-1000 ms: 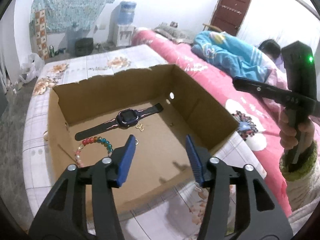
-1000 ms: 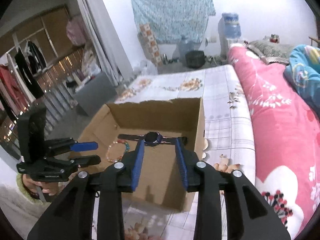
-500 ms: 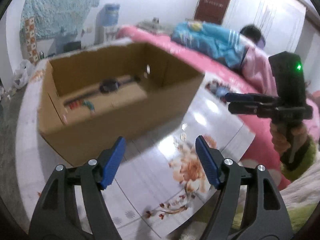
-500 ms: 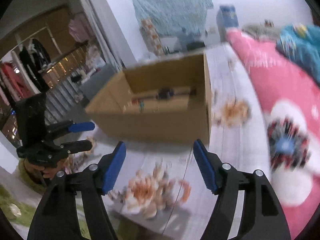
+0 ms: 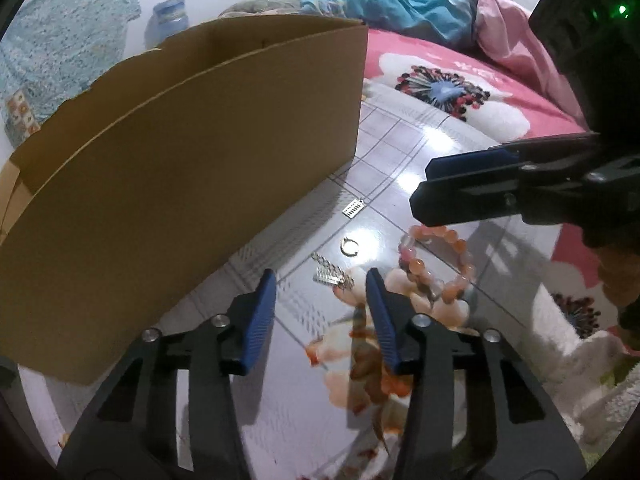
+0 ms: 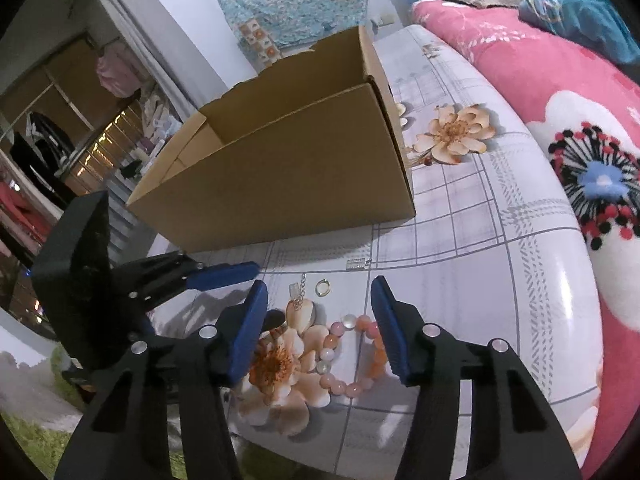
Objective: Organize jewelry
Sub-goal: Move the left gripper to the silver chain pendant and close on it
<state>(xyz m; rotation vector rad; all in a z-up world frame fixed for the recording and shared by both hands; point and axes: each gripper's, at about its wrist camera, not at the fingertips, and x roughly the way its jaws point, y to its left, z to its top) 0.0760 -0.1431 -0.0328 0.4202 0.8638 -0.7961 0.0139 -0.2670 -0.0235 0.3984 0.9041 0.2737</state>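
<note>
The left gripper (image 5: 320,304) is closing with nothing between its blue pads; the small chain (image 5: 332,274) lies just ahead at 12 o'clock. The right gripper (image 6: 318,320) is closing too, also empty, straddling the pink bead bracelet (image 6: 352,354), likely its pick. The cardboard box (image 6: 280,168) waits at 11 o'clock, probably the destination

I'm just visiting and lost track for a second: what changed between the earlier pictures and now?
Both grippers dropped from looking down into the cardboard box to the table in front of it. The left gripper now hangs over a small chain piece, the right gripper over the pink bead bracelet; both jaws are closing, and neither pinches anything yet. Nothing was picked up or dropped. The box and the loose ring stay put.
</note>
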